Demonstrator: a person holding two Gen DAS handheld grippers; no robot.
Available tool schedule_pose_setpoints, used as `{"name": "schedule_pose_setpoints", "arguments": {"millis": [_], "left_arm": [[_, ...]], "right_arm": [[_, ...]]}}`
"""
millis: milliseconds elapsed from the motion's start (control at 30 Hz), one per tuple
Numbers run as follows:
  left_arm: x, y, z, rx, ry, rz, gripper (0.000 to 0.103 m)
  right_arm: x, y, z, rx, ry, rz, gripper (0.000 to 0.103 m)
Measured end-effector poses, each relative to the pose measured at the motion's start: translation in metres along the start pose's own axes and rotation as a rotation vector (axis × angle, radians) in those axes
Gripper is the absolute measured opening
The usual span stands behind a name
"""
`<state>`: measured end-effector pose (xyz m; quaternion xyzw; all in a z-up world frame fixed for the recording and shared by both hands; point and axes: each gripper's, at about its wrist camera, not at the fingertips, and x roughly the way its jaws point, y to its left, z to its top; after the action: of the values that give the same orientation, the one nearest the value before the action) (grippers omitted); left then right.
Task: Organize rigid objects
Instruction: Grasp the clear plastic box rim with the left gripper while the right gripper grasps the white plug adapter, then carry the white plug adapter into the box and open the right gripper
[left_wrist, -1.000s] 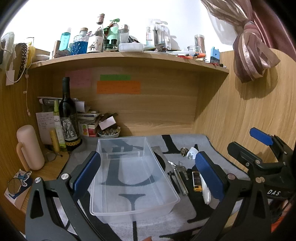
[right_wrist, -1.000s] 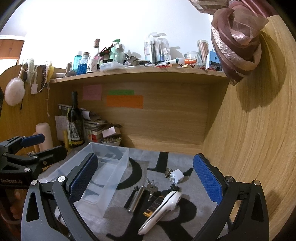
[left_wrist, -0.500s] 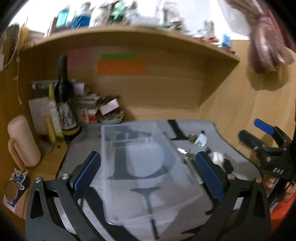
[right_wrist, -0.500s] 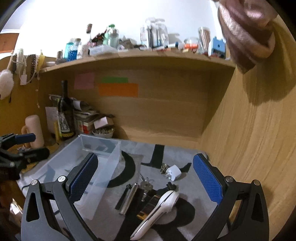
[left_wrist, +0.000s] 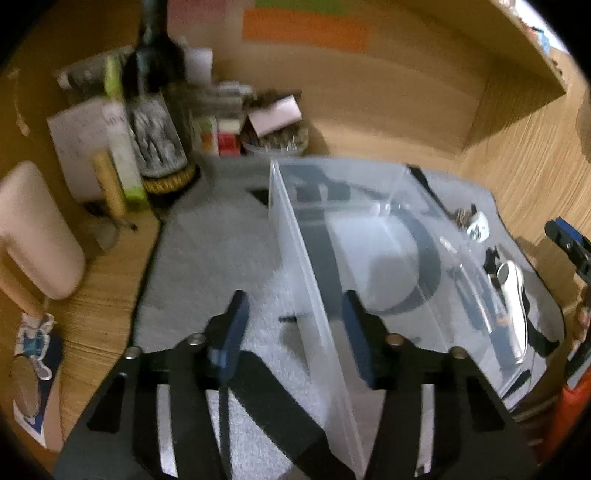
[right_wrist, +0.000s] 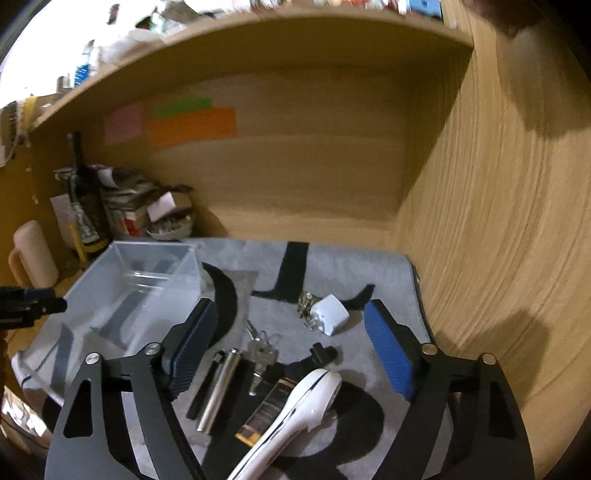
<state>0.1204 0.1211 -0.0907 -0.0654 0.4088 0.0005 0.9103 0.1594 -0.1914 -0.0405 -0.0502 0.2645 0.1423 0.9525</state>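
In the left wrist view, the near wall of one clear plastic bin (left_wrist: 354, 236) is seen standing between the fingers of the left tongs (left_wrist: 295, 325); the jaws are closing around it, but the pads are not yet pressed on it. One dark bottle (left_wrist: 155, 110) and one pink mug (left_wrist: 33, 236) are seen beyond and left of these tongs.

Only in the right wrist view are the small things laid out clearly on the grey mat (right_wrist: 332, 266) over the counter. Ahead of the right tongs (right_wrist: 291, 350), whose jaws are closing with nothing pinched, are counted one white plug (right_wrist: 330, 314), one bunch of keys (right_wrist: 262, 349), one metal tube (right_wrist: 219, 387) and one white handheld device (right_wrist: 295, 406).
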Motion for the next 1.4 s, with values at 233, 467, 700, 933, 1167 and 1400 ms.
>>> {"name": "schedule_pose_setpoints", "arguments": {"millis": [233,467,700,933,1167,1400], "left_arm": [[0.021,-0.001,0.002,0.0,0.097,-0.101,0.023],[0.025,-0.008,0.003,0.026,0.107,-0.094,0.018],[0.025,-0.007,0.001,0.032,0.097,-0.098,0.018],[0.025,-0.006,0.001,0.027,0.093,-0.103,0.018],[0.025,-0.006,0.001,0.027,0.09,-0.091,0.017],[0.025,-0.009,0.001,0.026,0.091,-0.072,0.016]], "right_arm": [[0.037,-0.014,-0.001,0.024,0.114,-0.034,0.065],[0.081,-0.02,-0.001,-0.019,0.242,-0.076,0.062],[0.124,-0.037,0.005,0.009,0.355,-0.046,0.062],[0.153,-0.042,0.003,0.025,0.426,-0.031,0.055],[0.152,-0.04,0.003,0.021,0.419,-0.02,0.05],[0.126,-0.038,0.008,0.028,0.334,-0.021,0.05]]}}
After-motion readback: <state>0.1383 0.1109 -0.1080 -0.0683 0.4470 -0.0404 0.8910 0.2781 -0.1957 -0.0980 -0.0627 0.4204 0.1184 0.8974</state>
